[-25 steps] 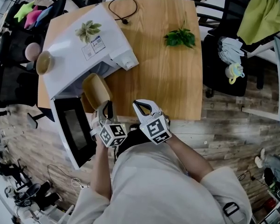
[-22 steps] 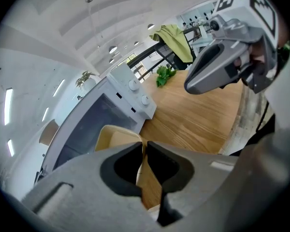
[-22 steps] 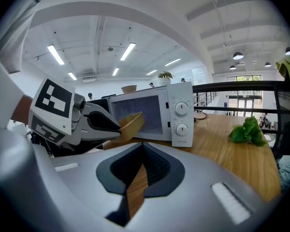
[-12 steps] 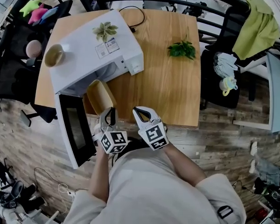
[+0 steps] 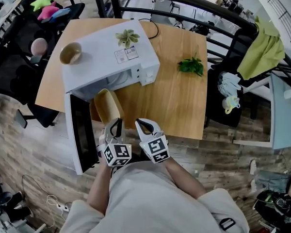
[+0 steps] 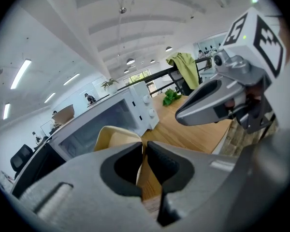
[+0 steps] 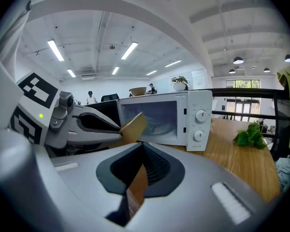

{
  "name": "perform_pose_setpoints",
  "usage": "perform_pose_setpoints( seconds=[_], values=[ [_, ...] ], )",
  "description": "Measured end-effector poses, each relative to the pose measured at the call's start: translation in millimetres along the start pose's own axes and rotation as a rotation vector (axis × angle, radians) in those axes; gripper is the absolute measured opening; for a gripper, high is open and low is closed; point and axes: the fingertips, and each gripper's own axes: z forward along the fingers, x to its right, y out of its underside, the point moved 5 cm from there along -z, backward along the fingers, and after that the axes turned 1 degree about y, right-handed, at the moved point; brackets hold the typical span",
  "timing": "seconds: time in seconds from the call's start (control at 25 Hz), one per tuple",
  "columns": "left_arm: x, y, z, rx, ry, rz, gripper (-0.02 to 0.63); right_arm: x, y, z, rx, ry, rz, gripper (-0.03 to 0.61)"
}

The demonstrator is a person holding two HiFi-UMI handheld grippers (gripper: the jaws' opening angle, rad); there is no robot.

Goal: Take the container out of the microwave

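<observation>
- Container (image 5: 106, 107): judged light and thin-walled, probably moulded pulp or paper; the wall likely flexes under a hard pinch; the matt surface should resist slipping.
- Hold point: the rim; a grip on one side only lets the far end tilt or sag, so a second hold on the opposite rim, or support from below, is advisable.
- Appearance: pale tan, shallow tray with rounded corners; no contents show inside.
- Position: outside the microwave (image 5: 111, 57), just in front of its opening and beside the open door (image 5: 82, 130); tilted above the near part of the bench (image 5: 174, 96).
- Left claw (image 5: 116, 125): pinches the container's near rim between its pads.
- Right claw (image 5: 144, 124): pressed together with nothing in it; just beside the left claw, apart from the container.
</observation>
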Motion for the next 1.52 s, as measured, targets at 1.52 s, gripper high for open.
perform_pose_setpoints(
  seconds=[1.52],
  values=[
    [-32,-59,-44,0.317,0.074,-0.289,0.028,23,-77,-36,0.182,0.217,-0.06,0.011]
  ],
)
